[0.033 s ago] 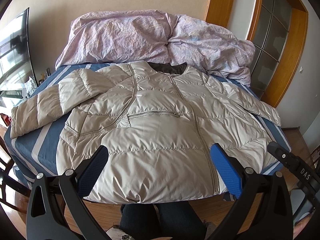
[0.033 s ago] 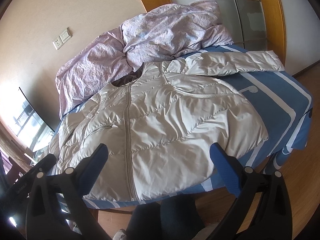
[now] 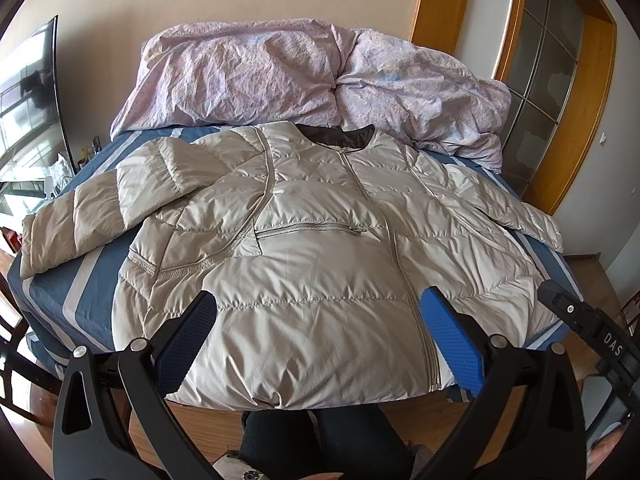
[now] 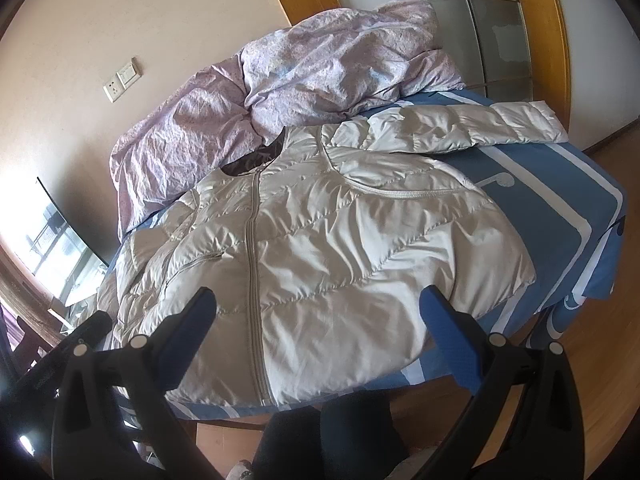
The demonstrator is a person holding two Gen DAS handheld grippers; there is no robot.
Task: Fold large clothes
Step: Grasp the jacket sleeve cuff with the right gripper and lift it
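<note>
Jacket [image 3: 320, 272]: a pale quilted down jacket lies face up and zipped on the bed [image 3: 80, 292], hem at the near edge, collar toward the far crumpled duvet [image 3: 280, 76]. We judge the task barely begun: the body is spread flat, and both sleeves lie out to the sides, the left sleeve [image 3: 92, 216] reaching to the bed's left edge and the right sleeve [image 4: 480, 124] stretched out at the far right. No fold shows yet. Our left claw [image 3: 318, 344] hovers near the hem, spread wide and empty; our right claw [image 4: 318, 340] likewise, wide apart, gripping nothing. Sleeves in, then body folded, all remains.
</note>
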